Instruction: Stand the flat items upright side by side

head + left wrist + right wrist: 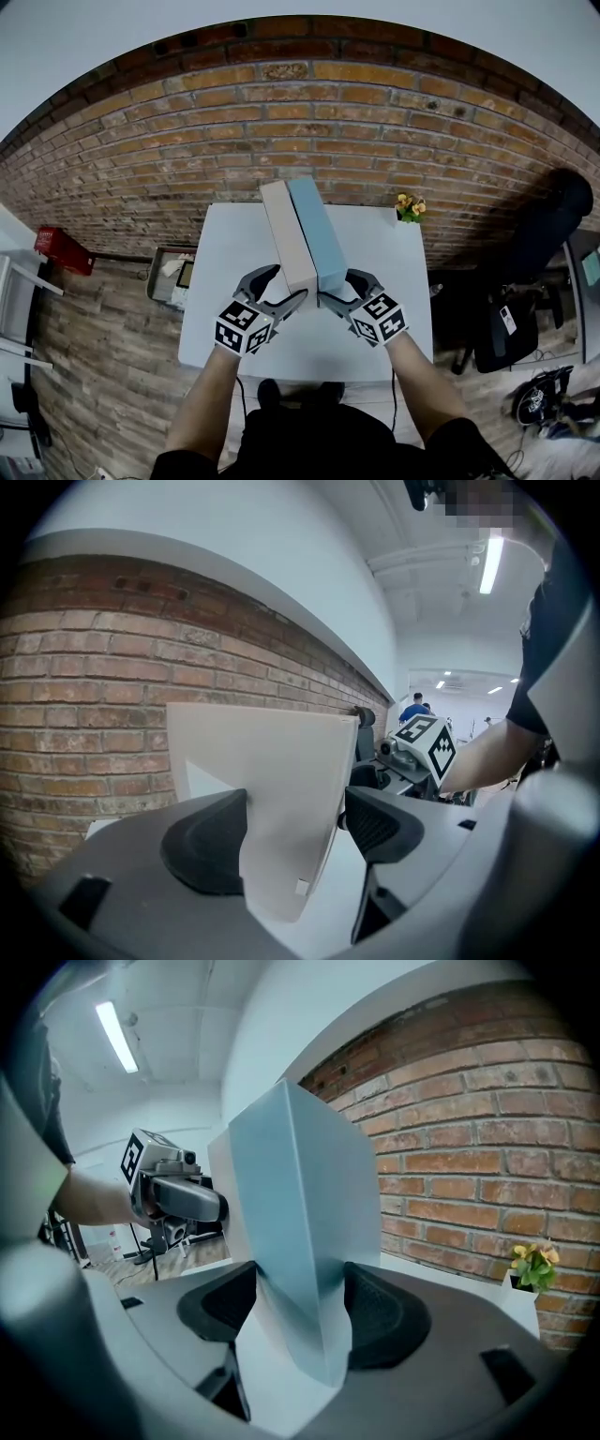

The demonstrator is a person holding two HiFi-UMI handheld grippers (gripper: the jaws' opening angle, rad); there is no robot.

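Left gripper (pixel 284 287) is clamped on the near end of the beige box (pixel 286 234), and right gripper (pixel 345 289) is clamped on the near end of the blue box (pixel 317 230). In each gripper view the box sits between the pads, broad faces against them.

Each box runs straight ahead of its fingers, long axis in line with the jaws and pointing at the brick wall. Both stand on edge over the table (pixel 234 281). The beige box lies just left of the blue one, and their broad faces are touching or nearly so. Contact between the lower edges and the table cannot be confirmed.

The two inner fingers lie close together at the near ends. Judgement: release calls for a small, even opening, since room between the inner fingers is tight.
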